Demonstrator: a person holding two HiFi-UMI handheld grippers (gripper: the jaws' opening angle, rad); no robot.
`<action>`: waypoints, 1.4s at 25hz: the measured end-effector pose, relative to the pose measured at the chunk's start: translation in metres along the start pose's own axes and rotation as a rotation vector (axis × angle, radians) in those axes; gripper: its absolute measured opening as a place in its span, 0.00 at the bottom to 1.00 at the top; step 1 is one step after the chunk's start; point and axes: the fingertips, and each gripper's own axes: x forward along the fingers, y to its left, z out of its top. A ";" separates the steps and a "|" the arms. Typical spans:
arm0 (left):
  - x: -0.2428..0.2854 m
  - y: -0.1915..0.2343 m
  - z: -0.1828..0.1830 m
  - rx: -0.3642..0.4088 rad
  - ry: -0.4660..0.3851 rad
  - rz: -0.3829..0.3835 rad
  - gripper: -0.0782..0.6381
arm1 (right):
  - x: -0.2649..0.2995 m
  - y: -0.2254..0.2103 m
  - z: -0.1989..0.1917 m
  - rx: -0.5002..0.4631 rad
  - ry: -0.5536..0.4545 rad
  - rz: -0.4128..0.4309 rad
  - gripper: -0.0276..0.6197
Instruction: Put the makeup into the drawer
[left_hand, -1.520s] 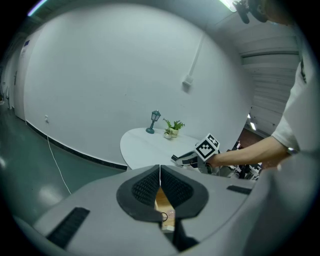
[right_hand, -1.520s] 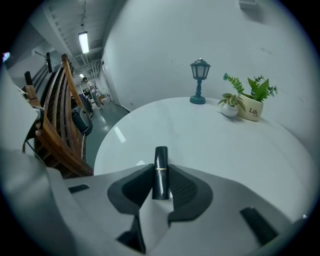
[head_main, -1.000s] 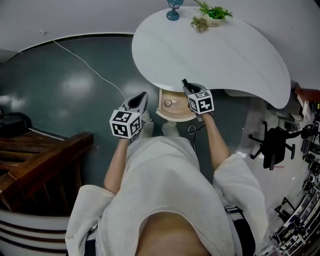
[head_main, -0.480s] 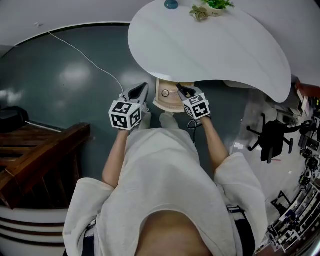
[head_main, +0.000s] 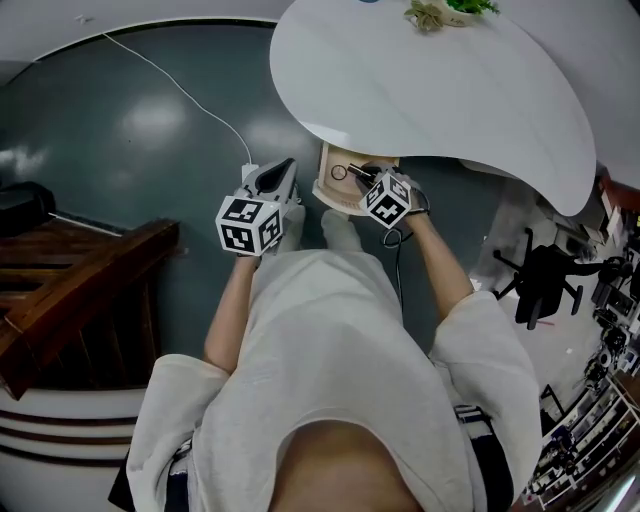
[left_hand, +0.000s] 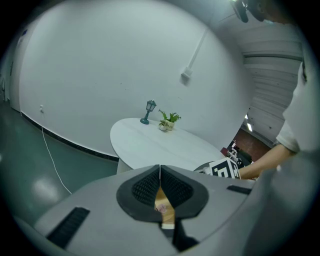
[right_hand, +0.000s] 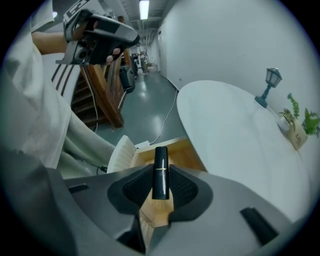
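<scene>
Room: dark green floor (head_main: 150, 130), white curved table (head_main: 450, 90).
Lipstick (right_hand: 160, 169): black tube, clamped in the right tongs (right_hand: 160, 181), over the open drawer (head_main: 333, 188).
Drawer: pale wood, under the table's edge.
Left tongs (left_hand: 160, 186): closed, empty, off to the side above the floor.

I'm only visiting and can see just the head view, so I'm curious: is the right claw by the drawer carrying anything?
Observer: Yes. Its own view shows the right claw clamped on a black lipstick with a thin gold band.
Operator: And the left claw?
Observer: Shut and empty, by the left gripper view.
Operator: What's cut off at the table's far edge?
Observer: A small teal lamp beside the potted plant.
</scene>
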 end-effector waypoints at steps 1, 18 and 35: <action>-0.001 0.003 -0.002 -0.007 0.003 0.006 0.13 | 0.006 0.002 -0.001 -0.047 0.023 0.009 0.19; -0.006 0.040 -0.048 -0.105 0.081 0.070 0.13 | 0.103 0.013 -0.035 -0.306 0.262 0.127 0.19; -0.004 0.068 -0.071 -0.144 0.144 0.100 0.13 | 0.167 0.002 -0.073 -0.275 0.398 0.129 0.19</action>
